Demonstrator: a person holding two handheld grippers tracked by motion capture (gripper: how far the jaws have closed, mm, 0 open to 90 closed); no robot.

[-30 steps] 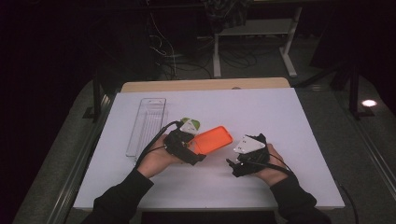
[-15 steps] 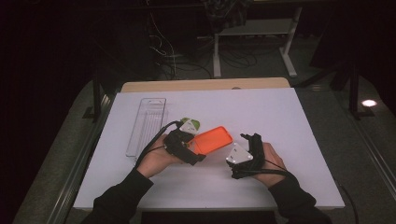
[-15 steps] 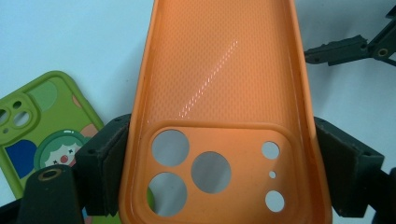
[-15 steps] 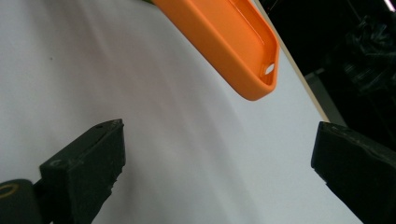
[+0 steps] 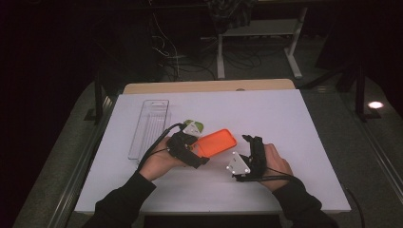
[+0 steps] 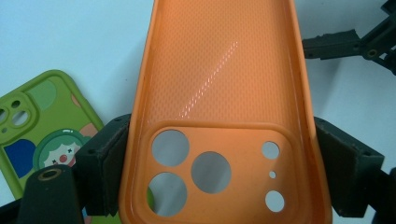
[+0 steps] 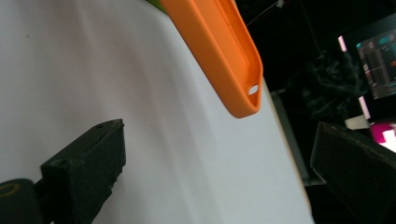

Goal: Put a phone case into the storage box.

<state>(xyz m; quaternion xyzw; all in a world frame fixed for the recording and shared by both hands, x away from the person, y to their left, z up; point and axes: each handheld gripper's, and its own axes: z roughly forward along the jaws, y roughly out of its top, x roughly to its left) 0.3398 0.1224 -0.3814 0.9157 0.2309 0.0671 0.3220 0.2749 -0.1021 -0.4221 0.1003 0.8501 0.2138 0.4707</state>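
Note:
An orange phone case (image 5: 216, 141) is held just above the white table, its inside facing up. My left gripper (image 5: 196, 153) is shut on its camera-cutout end, and in the left gripper view the two pads (image 6: 105, 172) press on both long edges of the orange case (image 6: 219, 93). A green cartoon phone case (image 5: 194, 126) lies flat behind my left hand, and the green case (image 6: 32, 126) sits left of the orange one. My right gripper (image 5: 253, 140) stands open to the right of the orange case, apart from it. Nothing lies between the right gripper (image 7: 219, 168) jaws, and the orange case's free end (image 7: 224, 60) hangs ahead of them.
A clear plastic tray (image 5: 149, 127) lies lengthwise at the table's left. The white table top (image 5: 285, 118) has bare room on the right and at the back. Dark floor, cables and a desk frame (image 5: 256, 47) lie beyond the far edge.
My right hand has turned its gripper, so the grey plate now sits lower and to the left. The left gripper and the orange case have stayed put.

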